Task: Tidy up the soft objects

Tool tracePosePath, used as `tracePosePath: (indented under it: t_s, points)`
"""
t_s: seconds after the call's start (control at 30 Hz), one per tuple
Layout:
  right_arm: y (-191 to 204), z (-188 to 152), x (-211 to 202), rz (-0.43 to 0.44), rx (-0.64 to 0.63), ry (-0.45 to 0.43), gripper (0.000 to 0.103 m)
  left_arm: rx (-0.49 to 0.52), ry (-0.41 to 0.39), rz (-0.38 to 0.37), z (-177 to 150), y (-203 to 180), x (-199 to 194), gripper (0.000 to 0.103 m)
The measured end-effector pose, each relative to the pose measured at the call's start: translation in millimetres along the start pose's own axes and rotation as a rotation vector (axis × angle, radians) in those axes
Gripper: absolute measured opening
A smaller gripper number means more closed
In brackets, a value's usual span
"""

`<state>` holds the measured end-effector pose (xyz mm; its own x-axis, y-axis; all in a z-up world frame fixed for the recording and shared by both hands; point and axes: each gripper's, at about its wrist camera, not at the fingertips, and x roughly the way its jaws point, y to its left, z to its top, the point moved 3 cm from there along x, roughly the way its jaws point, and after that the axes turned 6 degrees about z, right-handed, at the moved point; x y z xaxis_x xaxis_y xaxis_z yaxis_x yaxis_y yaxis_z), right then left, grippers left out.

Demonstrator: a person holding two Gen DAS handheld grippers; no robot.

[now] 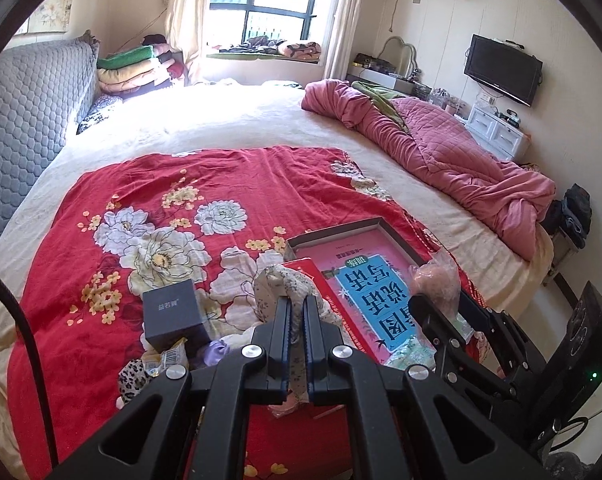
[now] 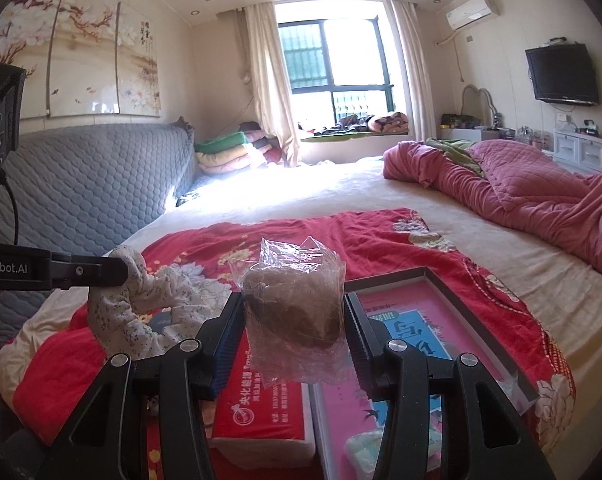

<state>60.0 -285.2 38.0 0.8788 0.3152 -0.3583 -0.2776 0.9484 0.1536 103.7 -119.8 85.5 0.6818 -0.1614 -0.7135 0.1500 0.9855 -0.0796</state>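
Note:
My left gripper (image 1: 297,300) is shut on a white floral cloth (image 1: 275,280) and holds it above the red floral sheet (image 1: 173,184); the cloth also hangs from that gripper in the right wrist view (image 2: 141,300). My right gripper (image 2: 295,304) is shut on a clear plastic bag with a brown soft lump inside (image 2: 295,300); that bag shows at the right in the left wrist view (image 1: 437,276). An open box (image 1: 385,224) with a pink and blue booklet lies below both grippers, and a red tissue pack (image 2: 261,408) lies beside it.
A dark square box (image 1: 173,316), a leopard-print piece (image 1: 135,380), a purple cloth (image 1: 217,350) and a yellow snack packet (image 1: 169,360) lie on the sheet near me. A pink quilt (image 1: 441,148) is bunched at the right. A grey headboard (image 1: 25,120) stands left.

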Motion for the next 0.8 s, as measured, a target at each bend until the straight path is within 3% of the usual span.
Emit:
tracePosePath:
  t_s: [0.8]
  points:
    - [-86,2,-19,-0.151,0.143,-0.033,0.051,0.123,0.015,-0.071,12,-83,34,0.006]
